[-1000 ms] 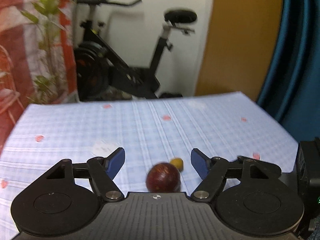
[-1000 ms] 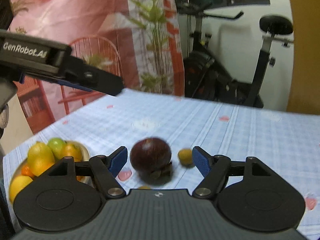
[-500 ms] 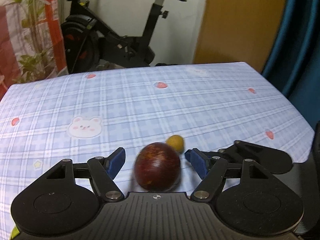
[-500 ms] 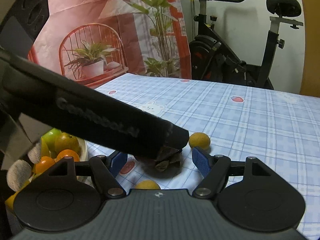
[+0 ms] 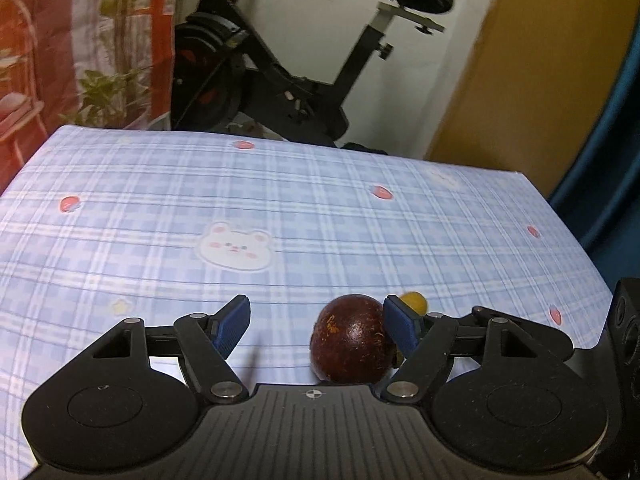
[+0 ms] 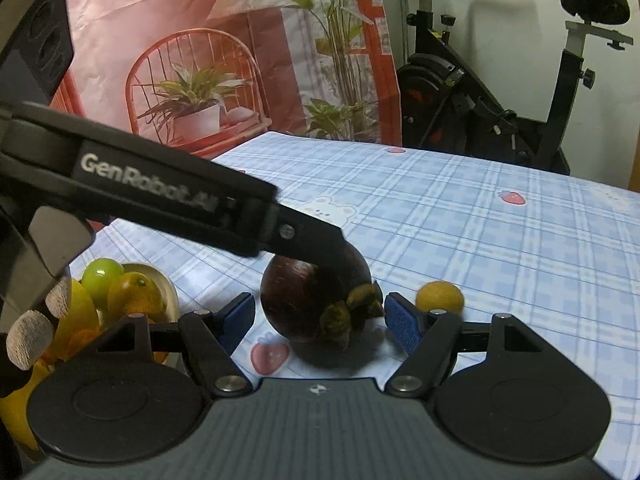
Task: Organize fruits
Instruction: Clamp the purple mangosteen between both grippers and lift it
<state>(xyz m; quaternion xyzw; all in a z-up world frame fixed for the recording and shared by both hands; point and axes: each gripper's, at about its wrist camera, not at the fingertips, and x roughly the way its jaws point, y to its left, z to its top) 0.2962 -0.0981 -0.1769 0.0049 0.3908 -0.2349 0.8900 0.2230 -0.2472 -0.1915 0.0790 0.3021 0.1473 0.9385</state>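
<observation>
On the far left, at the near edge of the table, sits a bowl (image 6: 170, 288) full of fruit. We see a green one (image 6: 102, 276), an orange one (image 6: 134, 294) and a big yellow one (image 6: 78, 316) in it. Two fingers in a pale glove (image 6: 28, 336) show just in front of the bowl.

Next to the right, the dark red mangosteen (image 6: 312, 292) sits on the blue checked cloth (image 5: 320, 208), near the bowl but not touching it. Its brown leafy cap points toward us and a little to the right.

Our left tongs (image 5: 317, 325) reach in from the left side. They are wide, and they have just opened a bit more. In the left view the mangosteen (image 5: 350, 344) is between the two blue pads. It is right up against the right pad and well apart from the left pad. In the right view one black finger of these tongs lies across the top of the fruit.

Our right tongs (image 6: 320, 322) are wide too. The mangosteen sits between their pads, with a small gap on each side, so they hold nothing.

Further right, a small yellow fruit (image 6: 439, 295) sits on the cloth just beyond the right pad, near the mangosteen.

Far behind the table stands a black exercise bike (image 5: 280, 80).
</observation>
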